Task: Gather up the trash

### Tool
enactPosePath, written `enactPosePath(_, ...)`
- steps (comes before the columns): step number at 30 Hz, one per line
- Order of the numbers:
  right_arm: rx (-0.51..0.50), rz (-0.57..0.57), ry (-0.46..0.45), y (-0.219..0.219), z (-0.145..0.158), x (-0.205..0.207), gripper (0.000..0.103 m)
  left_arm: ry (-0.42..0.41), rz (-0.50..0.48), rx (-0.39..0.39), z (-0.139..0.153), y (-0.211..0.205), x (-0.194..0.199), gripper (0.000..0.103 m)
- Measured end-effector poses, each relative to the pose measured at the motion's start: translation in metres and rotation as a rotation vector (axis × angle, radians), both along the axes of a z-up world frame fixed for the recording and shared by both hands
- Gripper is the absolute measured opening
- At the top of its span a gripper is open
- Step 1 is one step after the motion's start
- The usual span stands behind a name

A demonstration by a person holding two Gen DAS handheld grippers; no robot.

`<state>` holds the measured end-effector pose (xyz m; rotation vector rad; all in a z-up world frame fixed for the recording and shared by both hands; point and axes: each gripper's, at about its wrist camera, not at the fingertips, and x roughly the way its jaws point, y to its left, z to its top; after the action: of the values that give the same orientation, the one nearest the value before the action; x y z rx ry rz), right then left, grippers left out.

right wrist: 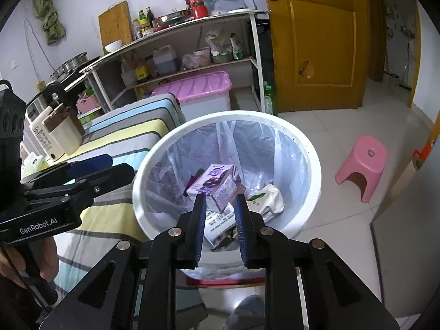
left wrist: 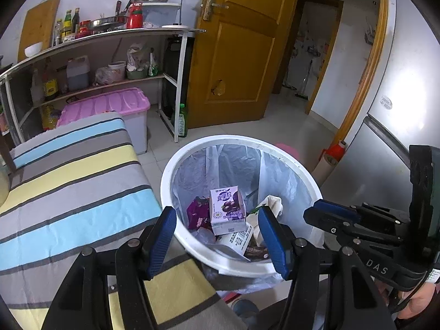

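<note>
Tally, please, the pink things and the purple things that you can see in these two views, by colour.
Pink: 2, the storage box lid and the stool.
Purple: 2, the drink carton and the wrapper beside it in the bin.
Total: 4.

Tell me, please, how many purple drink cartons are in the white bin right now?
1. The purple drink carton lies on top of the trash in the white bin, beside a dark purple wrapper. More could be buried underneath.
</note>
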<state>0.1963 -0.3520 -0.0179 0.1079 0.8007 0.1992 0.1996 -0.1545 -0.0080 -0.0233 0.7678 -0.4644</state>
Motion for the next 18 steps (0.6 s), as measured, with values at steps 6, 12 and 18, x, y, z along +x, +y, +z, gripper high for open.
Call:
enactPosePath(6,-0.004,0.016,-0.020,0.009,0.008,-0.013,0.024,-0.011,0.016,-0.005,0.006,0.009,-0.015,0.062)
enactPosePath(12,-0.004,0.034,-0.048,0.019,0.019,-0.030,0.034,-0.026,0.034,-0.012,0.012,0.019,-0.034,0.062)
enactPosePath(18,-0.024,0.051,-0.073,0.030,0.028,-0.049,0.035,-0.044,0.057,-0.008,0.018,0.030,-0.055,0.062)
